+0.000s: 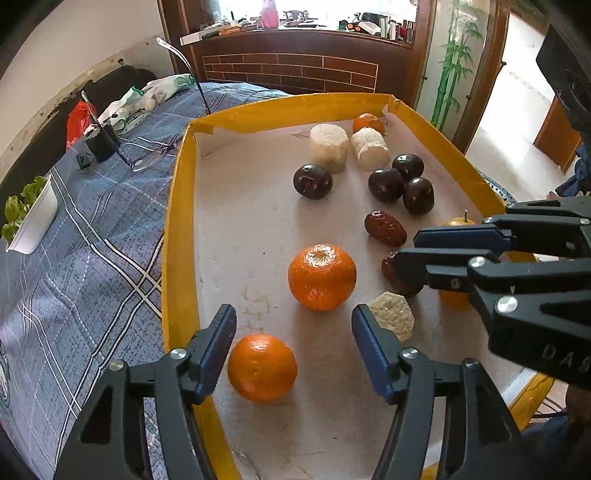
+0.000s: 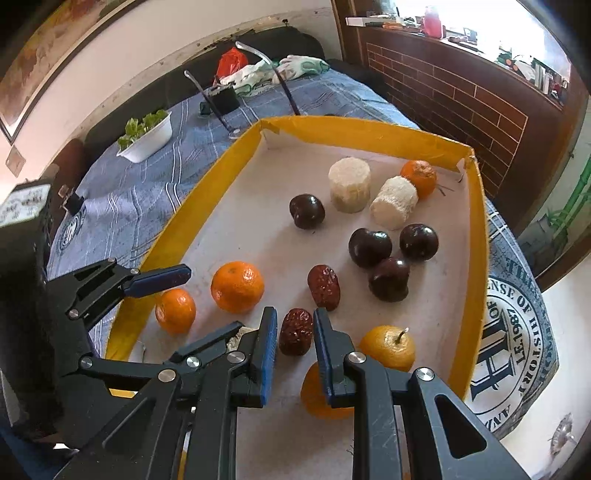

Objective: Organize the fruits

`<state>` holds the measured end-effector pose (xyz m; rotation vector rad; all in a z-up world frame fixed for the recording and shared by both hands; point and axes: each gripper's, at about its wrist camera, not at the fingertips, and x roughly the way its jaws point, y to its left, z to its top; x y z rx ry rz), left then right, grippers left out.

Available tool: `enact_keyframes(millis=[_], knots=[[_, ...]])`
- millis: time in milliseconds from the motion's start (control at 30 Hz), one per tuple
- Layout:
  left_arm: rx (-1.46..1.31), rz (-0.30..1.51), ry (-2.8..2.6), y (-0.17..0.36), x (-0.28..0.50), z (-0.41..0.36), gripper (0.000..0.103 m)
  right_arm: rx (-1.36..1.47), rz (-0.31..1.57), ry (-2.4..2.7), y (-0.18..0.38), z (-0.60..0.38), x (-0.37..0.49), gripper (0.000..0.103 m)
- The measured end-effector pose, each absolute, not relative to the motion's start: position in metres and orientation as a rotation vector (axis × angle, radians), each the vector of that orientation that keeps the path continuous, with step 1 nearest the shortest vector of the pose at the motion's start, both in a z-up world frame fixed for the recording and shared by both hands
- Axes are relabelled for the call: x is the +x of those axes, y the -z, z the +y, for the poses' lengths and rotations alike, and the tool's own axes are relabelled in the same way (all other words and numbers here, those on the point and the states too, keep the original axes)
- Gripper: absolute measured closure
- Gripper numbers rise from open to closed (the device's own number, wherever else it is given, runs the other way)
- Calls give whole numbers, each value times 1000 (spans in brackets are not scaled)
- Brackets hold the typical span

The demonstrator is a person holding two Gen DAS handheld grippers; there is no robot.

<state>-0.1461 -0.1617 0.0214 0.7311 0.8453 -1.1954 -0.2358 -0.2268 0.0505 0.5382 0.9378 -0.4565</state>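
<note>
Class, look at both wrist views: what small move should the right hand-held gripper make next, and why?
Probably ease forward and close. The right hand-held gripper is open, with the near red date sitting right between its fingertips on the tray, not yet gripped.

Blue plaid cloth (image 1: 92, 266) covers table, round printed crest (image 2: 517, 332) at one corner. White dish of green leaves (image 2: 146, 138) sits on cloth. Eyeglasses (image 1: 147, 158) lie beside small black box (image 1: 101, 142). Green-and-white gloves (image 2: 295, 68) bunched at far end, red plastic bag (image 2: 231, 59) just behind. Brown brick-pattern counter (image 1: 291, 70) beyond, pink bottle (image 1: 269, 14) on top. Bamboo picture (image 1: 454, 62) on panel beside it.
</note>
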Motion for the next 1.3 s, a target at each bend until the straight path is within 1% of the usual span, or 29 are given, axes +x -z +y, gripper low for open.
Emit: enact_keyframes(millis=[67, 100, 167, 367, 533, 633, 933, 1000, 1133, 1300], knots=[[728, 842, 1197, -23, -146, -161, 35, 541, 928, 463, -54, -227, -238, 80], [725, 842, 1198, -23, -146, -160, 34, 542, 921, 469, -56, -227, -240, 78], [715, 836, 1197, -26, -146, -159, 28, 549, 910, 478, -59, -226, -243, 75], [710, 823, 1198, -32, -148, -152, 27, 573, 864, 512, -72, -225, -255, 71], [691, 791, 1191, -42, -149, -142, 21, 583, 828, 547, -84, -220, -268, 63], [674, 777, 1192, -49, -147, -135, 21, 591, 808, 574, -91, -217, -276, 59], [651, 716, 1202, -71, -148, -108, 20, 611, 780, 629, -106, -199, -297, 49], [649, 716, 1225, -76, -149, -101, 18, 610, 785, 639, -108, -193, -302, 47], [667, 709, 1269, -88, -156, -84, 9, 589, 801, 660, -112, -178, -309, 45], [676, 723, 1321, -105, -157, -59, 9, 539, 809, 679, -121, -153, -320, 39]])
